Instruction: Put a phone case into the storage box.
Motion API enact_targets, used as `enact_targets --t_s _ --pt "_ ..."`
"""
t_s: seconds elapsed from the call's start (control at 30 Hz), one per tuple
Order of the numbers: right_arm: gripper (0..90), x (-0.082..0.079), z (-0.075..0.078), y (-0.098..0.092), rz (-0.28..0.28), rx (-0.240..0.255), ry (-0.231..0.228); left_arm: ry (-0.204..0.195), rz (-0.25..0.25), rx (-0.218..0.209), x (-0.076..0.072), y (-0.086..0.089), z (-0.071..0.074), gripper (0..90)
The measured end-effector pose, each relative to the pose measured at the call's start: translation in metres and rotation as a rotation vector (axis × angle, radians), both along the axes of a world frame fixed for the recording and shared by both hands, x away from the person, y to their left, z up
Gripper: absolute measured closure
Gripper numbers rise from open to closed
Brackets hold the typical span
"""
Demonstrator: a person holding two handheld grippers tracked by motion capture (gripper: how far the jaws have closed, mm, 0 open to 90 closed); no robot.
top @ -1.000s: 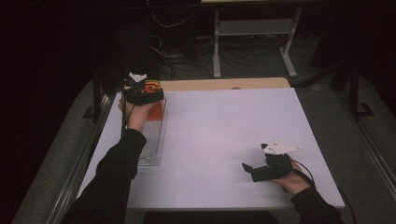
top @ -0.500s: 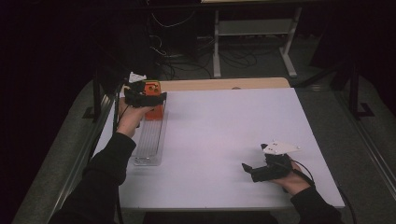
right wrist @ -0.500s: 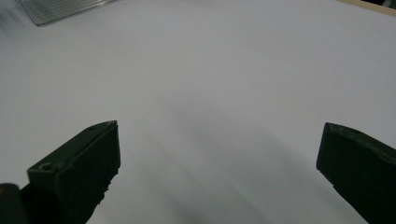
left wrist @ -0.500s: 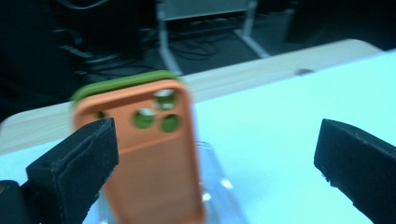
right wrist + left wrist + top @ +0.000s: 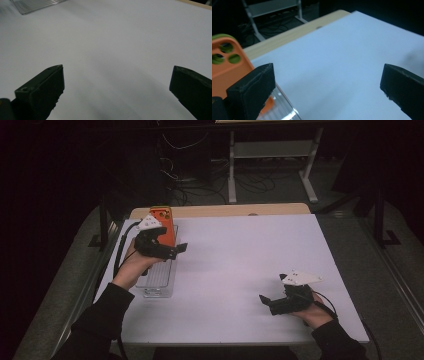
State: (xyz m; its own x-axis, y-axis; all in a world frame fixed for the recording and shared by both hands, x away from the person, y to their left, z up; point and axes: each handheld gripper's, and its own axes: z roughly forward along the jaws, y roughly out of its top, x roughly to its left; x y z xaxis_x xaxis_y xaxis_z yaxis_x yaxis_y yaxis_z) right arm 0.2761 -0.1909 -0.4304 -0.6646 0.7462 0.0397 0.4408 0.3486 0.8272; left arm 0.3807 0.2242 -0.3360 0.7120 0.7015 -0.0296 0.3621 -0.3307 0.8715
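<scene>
Here the orange phone case (image 5: 163,223) stands at the far end of the clear ribbed tray (image 5: 159,281), just off the left gripper (image 5: 172,249), whose jaws are spread wide with nothing between them; in the left gripper view the case (image 5: 227,65) sits beside its left-hand jaw. Step in hand looks like the approach to the case. Next move likely calls for swinging the jaws to straddle the case's edges before closing, while the right gripper (image 5: 266,301), also spread and empty, rests on the white table (image 5: 240,265) well apart.
</scene>
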Motion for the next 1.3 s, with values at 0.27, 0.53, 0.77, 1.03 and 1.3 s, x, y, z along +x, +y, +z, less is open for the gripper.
enact_targets --t_s 0.27,0.53,0.77,1.03,1.3 --pt "0.0 0.000 0.002 -0.001 0.016 0.013 -0.007 0.026 -0.066 -0.032 -0.032 0.006 -0.016 0.0" --pt "0.0 0.000 0.004 -0.004 0.022 0.025 -0.018 0.013 -0.121 -0.010 -0.060 0.012 -0.033 0.0" --pt "0.0 -0.001 0.007 -0.004 0.032 0.035 -0.021 0.005 -0.136 -0.042 -0.080 0.020 -0.044 0.0" --pt "0.0 -0.001 0.013 -0.006 0.037 0.053 -0.048 0.023 -0.146 -0.032 -0.086 0.027 -0.054 0.0" --pt "0.0 -0.001 0.012 -0.005 0.046 0.054 -0.047 0.031 -0.154 -0.018 -0.085 0.025 -0.057 0.0"
